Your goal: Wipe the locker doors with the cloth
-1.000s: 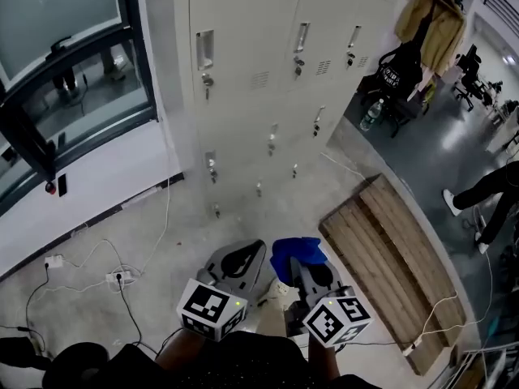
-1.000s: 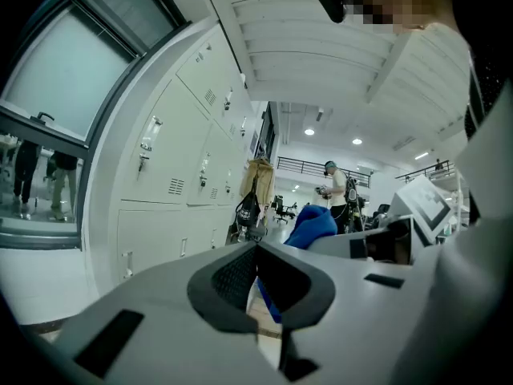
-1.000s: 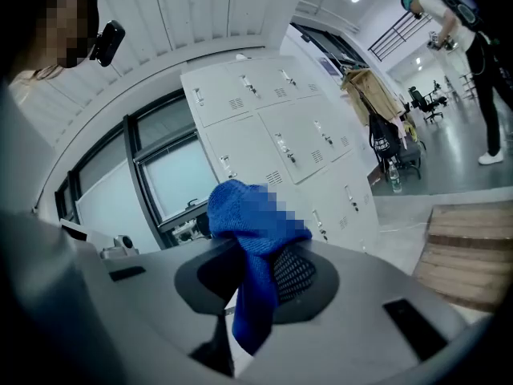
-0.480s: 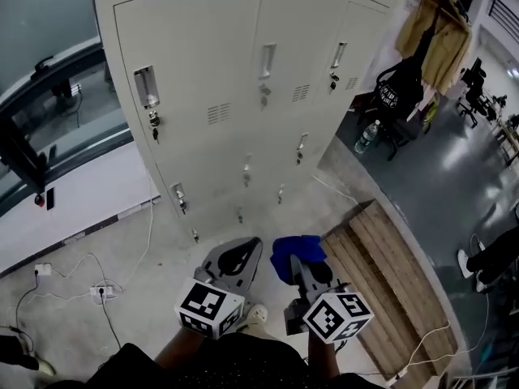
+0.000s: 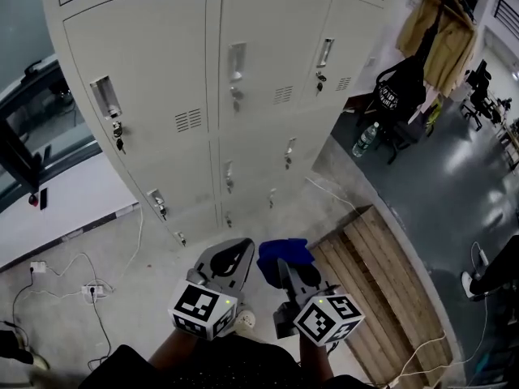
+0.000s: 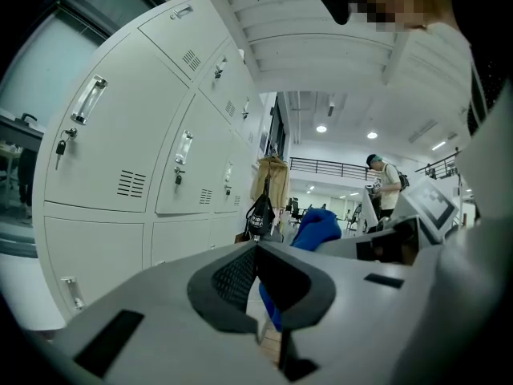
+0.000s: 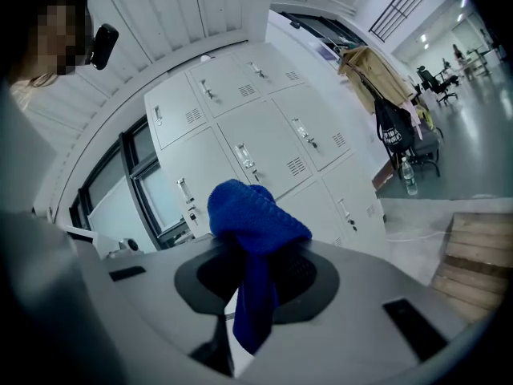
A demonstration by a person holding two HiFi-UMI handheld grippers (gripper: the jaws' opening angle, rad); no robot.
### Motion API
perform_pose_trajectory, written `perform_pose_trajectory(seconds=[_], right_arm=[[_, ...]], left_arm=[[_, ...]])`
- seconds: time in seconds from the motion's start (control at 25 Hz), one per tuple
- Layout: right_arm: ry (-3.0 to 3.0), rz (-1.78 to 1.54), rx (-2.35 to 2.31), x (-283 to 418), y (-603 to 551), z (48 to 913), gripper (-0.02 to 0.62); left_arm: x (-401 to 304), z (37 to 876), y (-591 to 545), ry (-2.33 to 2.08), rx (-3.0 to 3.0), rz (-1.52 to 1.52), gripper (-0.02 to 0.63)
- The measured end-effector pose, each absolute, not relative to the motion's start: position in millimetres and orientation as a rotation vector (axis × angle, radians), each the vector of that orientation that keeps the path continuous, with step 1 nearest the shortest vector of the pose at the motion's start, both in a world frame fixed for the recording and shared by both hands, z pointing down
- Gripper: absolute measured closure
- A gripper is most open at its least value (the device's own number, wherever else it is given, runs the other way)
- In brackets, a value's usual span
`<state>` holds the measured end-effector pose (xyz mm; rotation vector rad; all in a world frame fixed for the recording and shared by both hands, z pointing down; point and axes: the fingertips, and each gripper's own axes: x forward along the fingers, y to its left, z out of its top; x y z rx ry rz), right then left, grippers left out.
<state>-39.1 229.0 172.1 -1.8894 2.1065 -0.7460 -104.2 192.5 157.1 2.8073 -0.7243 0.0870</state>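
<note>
The cream metal lockers [image 5: 203, 79] stand ahead, their doors [image 6: 120, 135] closed, with handles and keys. My right gripper [image 5: 280, 264] is shut on a blue cloth [image 5: 280, 254], which bunches above its jaws and hangs down between them [image 7: 252, 239]. My left gripper [image 5: 235, 258] is beside it on the left, shut with nothing between its jaws [image 6: 258, 275]. Both grippers are held low, well short of the locker doors [image 7: 264, 143]. The blue cloth [image 6: 317, 224] also shows past the left gripper's jaws.
A wooden pallet [image 5: 381, 274] lies on the floor to the right. Cables and a power strip [image 5: 89, 290] run along the floor at left. A window [image 5: 32, 128] is left of the lockers. A coat rack and bags [image 5: 413, 47] stand at right. A person [image 6: 385, 183] stands far off.
The view has moved closer to the lockers and swung up, so the doors fill more of the frame. Both grippers stay low, the right one holding the cloth throughout.
</note>
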Motion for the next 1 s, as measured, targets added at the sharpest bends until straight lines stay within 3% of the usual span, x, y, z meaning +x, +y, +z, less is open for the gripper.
perform_pose_trajectory(seconds=[1.0], right_arm=[[2.073, -0.739, -1.974, 64, 77, 178, 0.517]], left_arm=[[-30, 167, 34, -0.749, 2.771, 0.089, 0.597]])
